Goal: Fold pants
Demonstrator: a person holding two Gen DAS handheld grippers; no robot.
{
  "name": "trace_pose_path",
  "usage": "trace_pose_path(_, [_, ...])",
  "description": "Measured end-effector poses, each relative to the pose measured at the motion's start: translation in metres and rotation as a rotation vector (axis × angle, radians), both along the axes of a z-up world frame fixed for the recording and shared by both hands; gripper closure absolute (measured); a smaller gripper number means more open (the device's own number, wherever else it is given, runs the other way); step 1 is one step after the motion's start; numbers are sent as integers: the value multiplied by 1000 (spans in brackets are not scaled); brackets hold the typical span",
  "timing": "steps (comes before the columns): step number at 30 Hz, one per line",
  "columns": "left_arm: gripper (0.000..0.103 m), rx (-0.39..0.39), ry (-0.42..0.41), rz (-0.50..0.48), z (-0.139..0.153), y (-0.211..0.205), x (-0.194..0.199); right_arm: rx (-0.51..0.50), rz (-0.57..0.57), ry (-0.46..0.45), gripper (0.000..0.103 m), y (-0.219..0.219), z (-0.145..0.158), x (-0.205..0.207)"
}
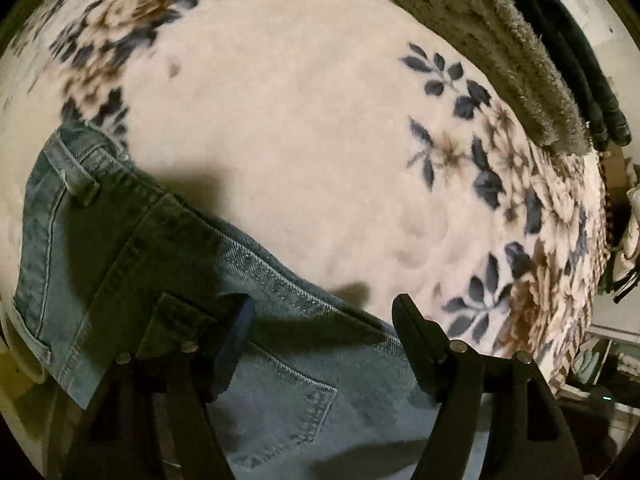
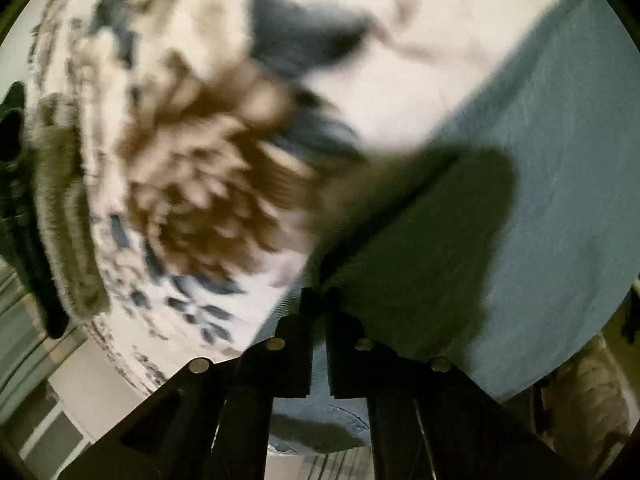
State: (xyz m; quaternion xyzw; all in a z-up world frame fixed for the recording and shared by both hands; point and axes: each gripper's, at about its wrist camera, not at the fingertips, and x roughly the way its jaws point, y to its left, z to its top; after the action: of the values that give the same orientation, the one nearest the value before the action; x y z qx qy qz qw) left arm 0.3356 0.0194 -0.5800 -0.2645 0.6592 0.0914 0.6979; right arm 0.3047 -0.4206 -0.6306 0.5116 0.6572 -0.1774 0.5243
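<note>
Jeans point(image 1: 168, 264) are lying on a floral fleece blanket point(image 1: 304, 128), waistband end and back pocket point(image 1: 288, 396) showing in the left wrist view. Left gripper point(image 1: 324, 336) is hovering over the seat with fingers spread wide, gripping nothing, probably positioned to take or pin the waistband side. Right gripper point(image 2: 318, 340) is pinching a denim edge point(image 2: 500, 208) between nearly closed fingers, apparently so that portion can be carried over for a fold. A grey shaggy throw point(image 1: 500, 52) is lying along the blanket's far edge.
</note>
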Motion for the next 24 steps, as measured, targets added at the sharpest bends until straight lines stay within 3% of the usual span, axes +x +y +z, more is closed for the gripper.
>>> trace_pose_path(2, [34, -12, 11, 17, 0, 3, 1, -62, -10, -62, 103, -13, 15, 15])
trace_pose_path(5, [34, -29, 0, 32, 13, 8, -3, -30, 78, -119, 102, -25, 27, 33])
trace_pose_path(6, [34, -33, -9, 33, 19, 8, -7, -23, 200, -139, 100, -15, 32, 43])
trace_pose_path(7, [34, -35, -16, 32, 24, 7, -9, -40, 344, -139, 90, 2, 36, 52])
trace_pose_path(8, [34, -34, -25, 28, 30, 6, -13, -44, 425, -140, 81, 12, 37, 55])
trace_pose_path(9, [34, -27, -30, 22, 34, 6, -17, -31, 546, -155, 64, 31, 36, 59])
trace_pose_path(10, [34, -18, -33, 14, 36, 4, -20, -18, 625, -171, 56, 43, 35, 59])
trace_pose_path(13, [34, 13, -11, -4, 30, 4, -27, -25, 902, -161, 55, 82, 25, 55])
trace_pose_path(14, [34, 6, 6, 1, 22, 3, -30, -39, 1008, -148, 55, 97, 19, 58])
trace_pose_path(17, [34, -13, 47, 38, 5, 9, -36, -108, 1166, -118, 56, 114, 9, 59])
trace_pose_path(18, [34, -16, 53, 47, 3, 11, -37, -132, 1215, -115, 64, 117, 7, 59])
trace_pose_path(19, [34, -15, 57, 52, 1, 13, -38, -152, 1247, -130, 102, 117, 8, 58])
trace_pose_path(21, [34, -14, 57, 55, 2, 14, -39, -180, 1265, -135, 103, 118, 11, 62])
trace_pose_path(24, [34, -14, 50, 49, 5, 13, -39, -241, 1207, -208, 103, 99, 29, 71])
